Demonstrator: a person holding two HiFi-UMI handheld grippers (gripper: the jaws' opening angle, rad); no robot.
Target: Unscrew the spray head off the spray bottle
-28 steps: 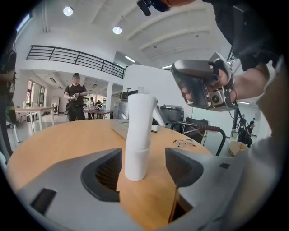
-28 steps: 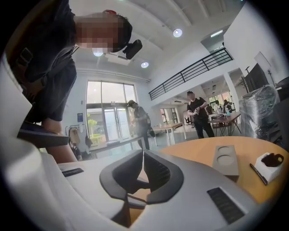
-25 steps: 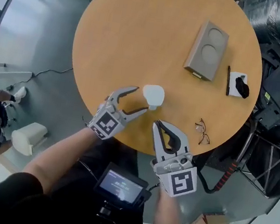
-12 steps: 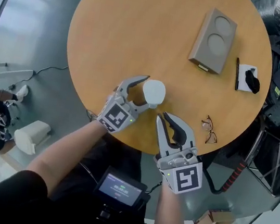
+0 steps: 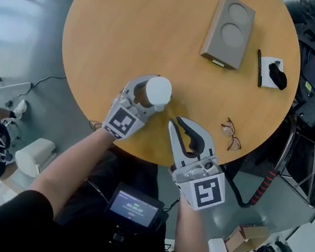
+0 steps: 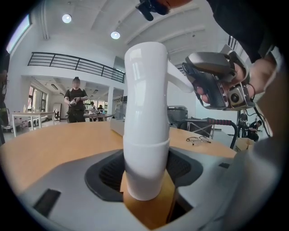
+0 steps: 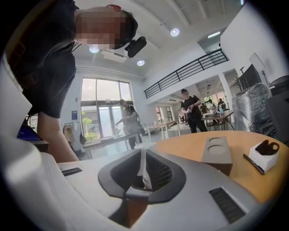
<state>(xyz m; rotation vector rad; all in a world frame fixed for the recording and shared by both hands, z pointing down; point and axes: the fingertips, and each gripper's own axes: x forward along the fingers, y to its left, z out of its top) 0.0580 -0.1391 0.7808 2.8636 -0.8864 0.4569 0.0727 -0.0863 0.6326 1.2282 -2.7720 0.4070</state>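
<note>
The spray bottle (image 5: 158, 89) stands upright on the table (image 5: 126, 22), near the edge closest to the person, with its white spray head (image 6: 146, 67) in place on top. The left tongs (image 5: 152, 94) stand wide around the bottle's lower part and have just been closing on it; whether the pads press on it cannot be told. The right tongs (image 5: 174, 123) hover just beside the bottle, parted only to a narrow slit, with nothing between them.
</note>
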